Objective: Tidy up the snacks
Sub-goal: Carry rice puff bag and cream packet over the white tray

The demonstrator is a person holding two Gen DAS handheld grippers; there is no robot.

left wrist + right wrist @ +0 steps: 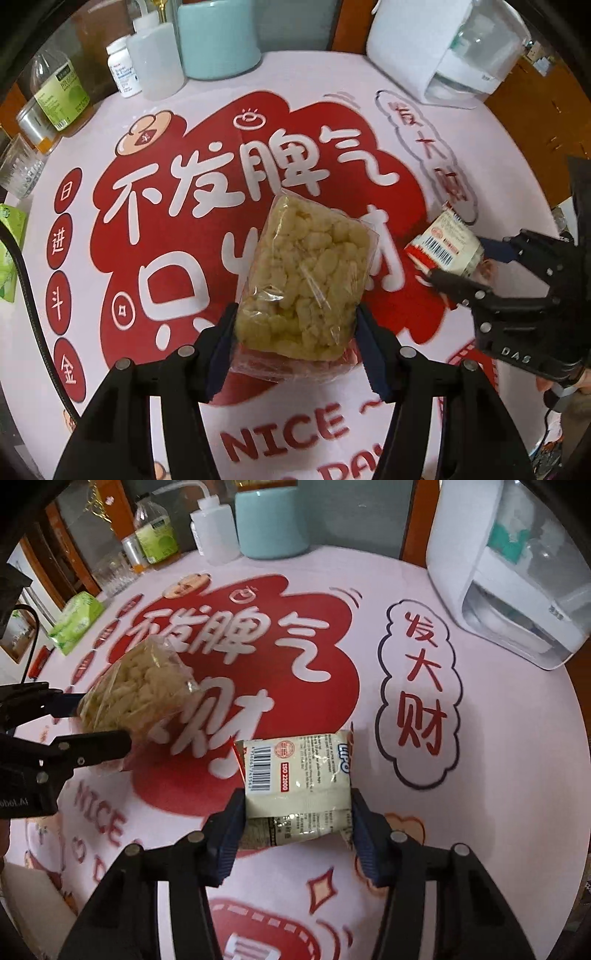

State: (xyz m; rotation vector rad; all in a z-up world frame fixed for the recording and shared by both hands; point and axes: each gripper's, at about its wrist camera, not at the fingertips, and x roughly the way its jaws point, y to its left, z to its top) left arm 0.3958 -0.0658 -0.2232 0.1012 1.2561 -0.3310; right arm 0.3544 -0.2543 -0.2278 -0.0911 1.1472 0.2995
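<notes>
Left wrist view: the left claw (pixel 295 332) is clenched on a clear-wrapped puffed rice cake (pixel 308 280), held by its near end above the tabletop (pixel 480 147). The right claw (pixel 298 829) is clamped across the near end of a white sachet (pixel 301 775), also lifted. Both packs are judged light; the cake looks brittle under slippery film, so a gentle grip across its width is advised, while the sachet looks soft and would be pinched mid-body. Beyond the claws stand a teal canister (pixel 271 524), a squeeze bottle (pixel 216 531) and a white appliance (pixel 509 572); nothing lies directly beneath.
</notes>
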